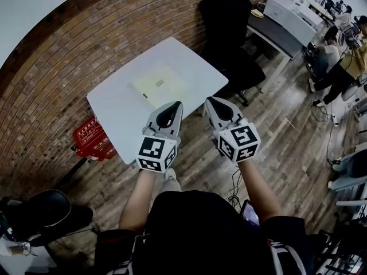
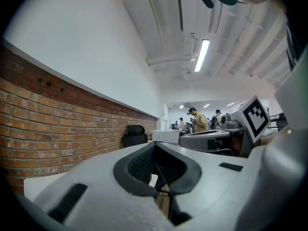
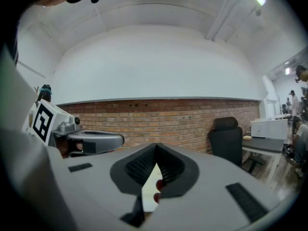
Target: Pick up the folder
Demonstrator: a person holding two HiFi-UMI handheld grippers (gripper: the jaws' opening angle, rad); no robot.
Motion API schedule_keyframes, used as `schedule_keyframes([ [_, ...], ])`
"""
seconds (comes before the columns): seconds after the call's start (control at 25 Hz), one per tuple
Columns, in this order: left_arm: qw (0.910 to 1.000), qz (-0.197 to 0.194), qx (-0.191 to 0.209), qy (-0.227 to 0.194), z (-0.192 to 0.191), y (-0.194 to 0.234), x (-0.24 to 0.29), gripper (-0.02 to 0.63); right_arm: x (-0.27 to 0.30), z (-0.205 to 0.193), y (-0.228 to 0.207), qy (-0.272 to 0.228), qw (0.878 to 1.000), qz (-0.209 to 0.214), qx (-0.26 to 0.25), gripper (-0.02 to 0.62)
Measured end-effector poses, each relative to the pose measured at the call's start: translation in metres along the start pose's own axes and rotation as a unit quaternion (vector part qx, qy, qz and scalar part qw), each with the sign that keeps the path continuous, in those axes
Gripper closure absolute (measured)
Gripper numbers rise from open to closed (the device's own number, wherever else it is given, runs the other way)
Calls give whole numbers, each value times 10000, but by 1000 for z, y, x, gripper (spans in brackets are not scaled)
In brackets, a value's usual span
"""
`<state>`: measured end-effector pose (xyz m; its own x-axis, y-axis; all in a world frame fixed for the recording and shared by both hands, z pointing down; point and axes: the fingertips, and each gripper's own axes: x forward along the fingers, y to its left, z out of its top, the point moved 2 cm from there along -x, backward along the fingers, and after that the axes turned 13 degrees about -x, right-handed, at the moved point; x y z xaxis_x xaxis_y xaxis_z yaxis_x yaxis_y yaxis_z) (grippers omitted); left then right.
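Observation:
A pale yellow folder (image 1: 159, 85) lies flat in the middle of the white table (image 1: 114, 110), with a small label on its top. My left gripper (image 1: 175, 105) hangs over the table's near edge, short of the folder, with its jaws shut and nothing between them. My right gripper (image 1: 211, 101) is beside it, off the table's near right edge, also shut and empty. The left gripper view shows the shut left gripper (image 2: 155, 146) with the right gripper (image 2: 211, 137) alongside. The right gripper view shows the shut right gripper (image 3: 156, 146) and the left gripper (image 3: 91, 141).
A brick wall (image 1: 63, 56) runs behind the table. A black office chair (image 1: 229, 33) stands at the table's far right corner. A red crate (image 1: 90, 137) sits on the floor left of the table. Further right are a desk with a printer (image 1: 287, 13) and seated people (image 1: 330, 56).

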<state>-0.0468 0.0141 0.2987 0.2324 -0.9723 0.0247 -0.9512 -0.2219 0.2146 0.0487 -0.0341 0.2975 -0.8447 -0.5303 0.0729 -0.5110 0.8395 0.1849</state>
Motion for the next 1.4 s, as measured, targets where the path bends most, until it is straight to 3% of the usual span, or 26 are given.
schedule_keyframes([
  [0.24, 9990, -286, -346, -15, 20, 34, 21, 591, 40, 8, -9, 59, 9999, -143, 32, 569],
  [0.4, 9994, -297, -142, 118, 24, 60, 31, 591, 66, 10, -10, 118, 9996, -247, 76, 569],
  [0.88, 9971, -680, -127, 314, 25, 128, 53, 591, 130, 4, -7, 368, 9976, -590, 36, 569],
  [1.04, 9942, -801, -597, 408, 20, 146, 56, 591, 141, -1, 0, 459, 9962, -735, 48, 568],
  [1.4, 9911, -934, -738, 598, 4, 175, 56, 592, 152, -19, 15, 727, 9921, -1022, 40, 569],
])
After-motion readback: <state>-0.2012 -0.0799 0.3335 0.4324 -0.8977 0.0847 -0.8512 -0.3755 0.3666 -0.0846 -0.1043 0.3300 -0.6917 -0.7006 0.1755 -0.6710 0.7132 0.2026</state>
